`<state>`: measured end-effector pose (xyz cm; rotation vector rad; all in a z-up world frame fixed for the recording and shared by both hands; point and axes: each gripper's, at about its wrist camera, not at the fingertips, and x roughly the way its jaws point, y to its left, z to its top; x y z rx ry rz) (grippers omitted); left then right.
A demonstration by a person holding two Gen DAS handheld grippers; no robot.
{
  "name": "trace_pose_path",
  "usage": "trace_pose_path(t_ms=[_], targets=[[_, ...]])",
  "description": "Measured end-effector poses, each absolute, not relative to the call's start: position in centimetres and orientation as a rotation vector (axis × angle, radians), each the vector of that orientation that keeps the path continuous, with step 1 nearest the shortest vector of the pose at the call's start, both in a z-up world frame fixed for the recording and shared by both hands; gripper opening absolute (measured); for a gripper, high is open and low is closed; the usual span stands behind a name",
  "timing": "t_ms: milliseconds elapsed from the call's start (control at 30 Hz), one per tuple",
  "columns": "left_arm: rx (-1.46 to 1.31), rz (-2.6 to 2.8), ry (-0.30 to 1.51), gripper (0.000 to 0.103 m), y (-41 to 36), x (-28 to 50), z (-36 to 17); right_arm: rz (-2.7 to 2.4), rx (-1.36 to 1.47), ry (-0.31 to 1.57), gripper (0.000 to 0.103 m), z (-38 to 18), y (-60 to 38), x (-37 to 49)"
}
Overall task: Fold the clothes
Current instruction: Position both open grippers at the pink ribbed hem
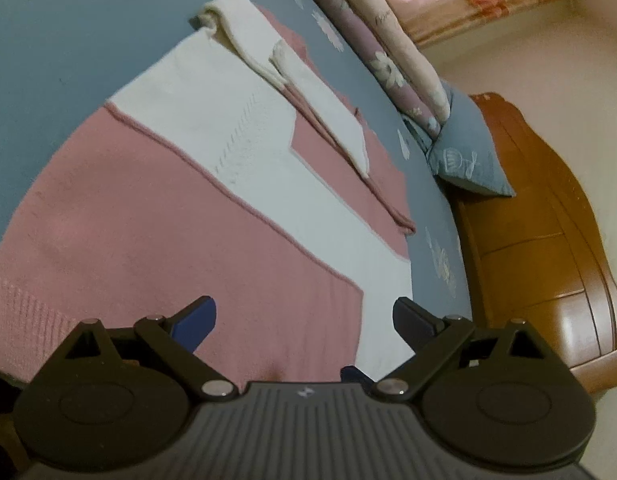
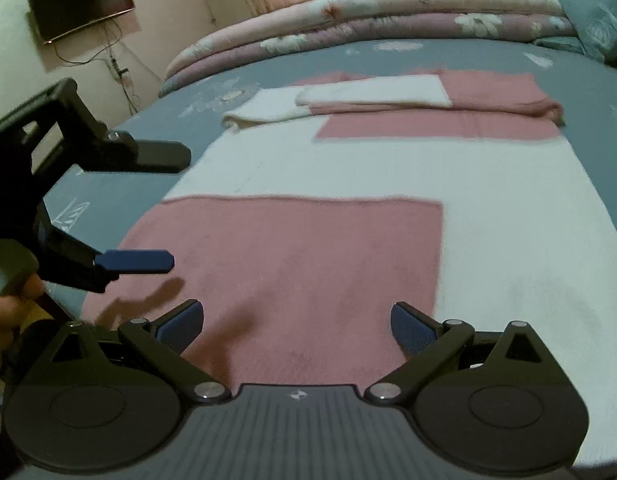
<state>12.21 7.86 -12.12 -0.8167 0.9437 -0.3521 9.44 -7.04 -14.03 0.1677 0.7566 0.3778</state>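
Blue bedsheet [image 2: 156, 120] bears sweater [image 2: 308, 248], no legible writing.

Right wrist view: bare pink-and-white sweater [image 2: 308, 248] fills centre frame, free to reach. Left gripper [image 2: 156, 208] juts in at left edge, jaws spread, blocking that side. Rolled quilt [image 2: 348, 20] walls off upper frame. Folded sleeves [image 2: 388, 100] bulk up upper centre.

You have two grippers, left gripper [image 2: 180, 208] and right gripper [image 2: 296, 326], one pink-and-white sweater [image 2: 300, 256], one rolled quilt [image 2: 368, 20], perhaps two pillows [image 1: 468, 160], one wall screen [image 2: 82, 0].
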Motion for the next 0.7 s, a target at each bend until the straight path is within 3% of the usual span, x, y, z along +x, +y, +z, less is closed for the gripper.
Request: trace_pose_path(t_ms=[700], targets=[[-0.692,-0.415,0.997,0.095,4.5,10.9,-11.4,0.360,0.101,0.764,0.103,-14.4,-6.7,8.3]])
